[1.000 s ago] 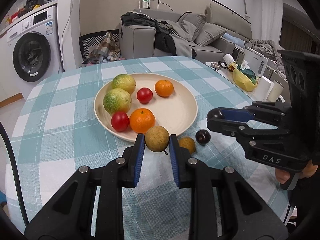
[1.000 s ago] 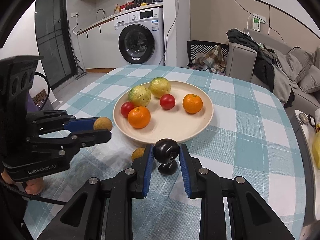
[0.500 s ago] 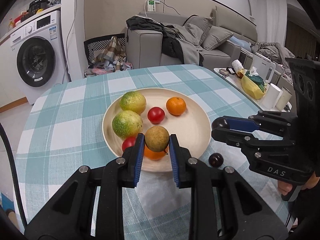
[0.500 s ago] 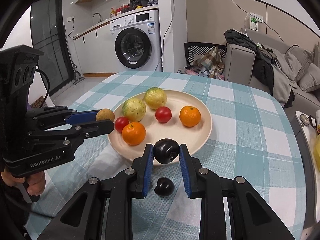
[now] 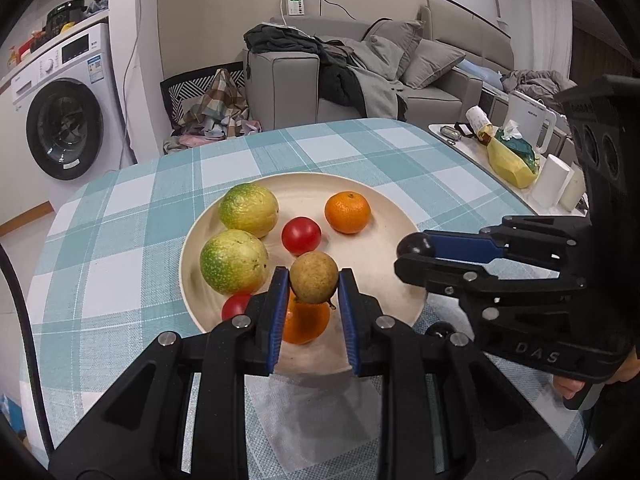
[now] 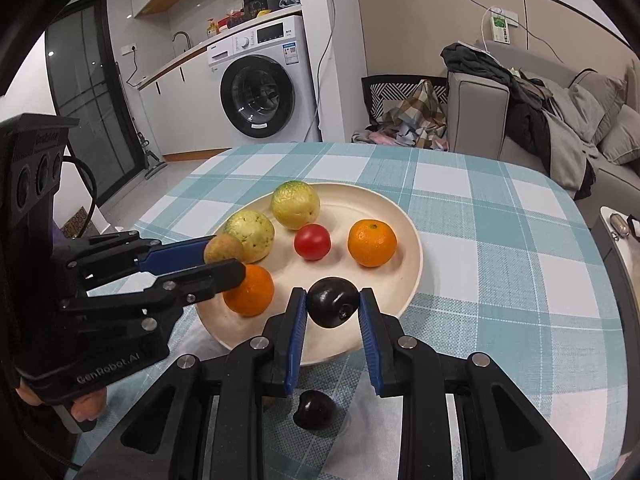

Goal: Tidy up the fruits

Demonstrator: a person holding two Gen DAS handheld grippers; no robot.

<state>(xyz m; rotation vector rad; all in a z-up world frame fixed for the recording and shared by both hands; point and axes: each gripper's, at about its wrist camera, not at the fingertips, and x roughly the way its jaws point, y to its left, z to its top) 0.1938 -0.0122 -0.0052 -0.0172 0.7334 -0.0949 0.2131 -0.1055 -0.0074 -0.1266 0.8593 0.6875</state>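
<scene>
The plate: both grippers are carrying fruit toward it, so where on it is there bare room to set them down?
The plate is bare along its near right, between the tangerine, the tomato and the rim. Its far rim behind the tangerine is free too. The left half is crowded: two green fruits and the orange.

Matt plate [image 6: 412,240], woven cloth [image 6: 500,264], glossy plum [image 6: 332,307], rough-skinned brown fruit [image 5: 314,277].

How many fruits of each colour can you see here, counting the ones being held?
Yellow-green fruit: 2
Oranges: 2
Red tomatoes: 2
Brown fruit, in left gripper: 1
Dark plums, one in right gripper: 2
Total: 9
</scene>
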